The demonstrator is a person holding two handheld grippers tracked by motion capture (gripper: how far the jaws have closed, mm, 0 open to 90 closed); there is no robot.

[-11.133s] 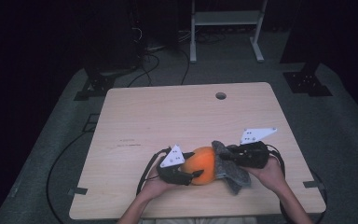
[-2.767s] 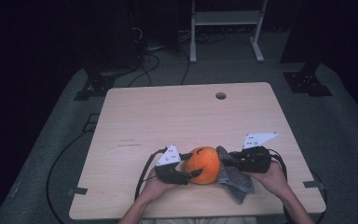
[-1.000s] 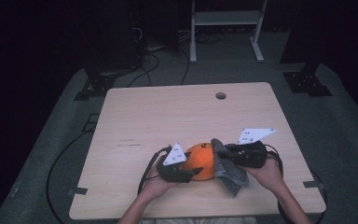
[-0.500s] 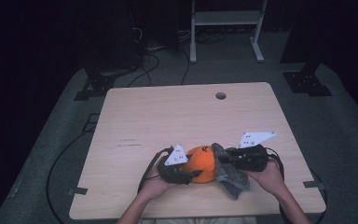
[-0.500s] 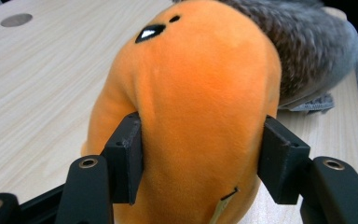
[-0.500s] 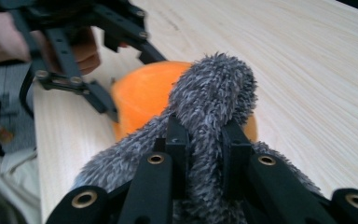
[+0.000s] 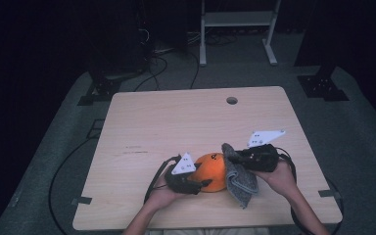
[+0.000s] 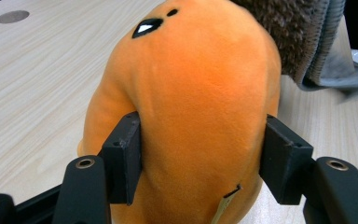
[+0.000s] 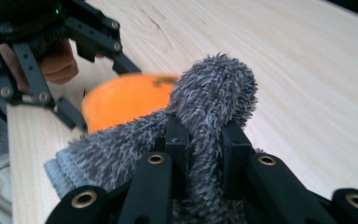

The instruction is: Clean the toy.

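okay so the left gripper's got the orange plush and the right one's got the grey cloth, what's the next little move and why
Probably draw the grey cloth across the orange plush toy in another short wipe. The left gripper, whose jaws just eased open a little, clamps the toy's sides, steadying it on the table. The right gripper pinches a fold of the cloth, which already lies against the toy.

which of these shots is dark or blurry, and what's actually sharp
High view: dim, the room beyond the table nearly black, detail soft. Left gripper view: bright and sharp on the orange plush toy between the jaws. Right gripper view: the grey cloth is crisp, while the toy and the other gripper behind it are blurred.
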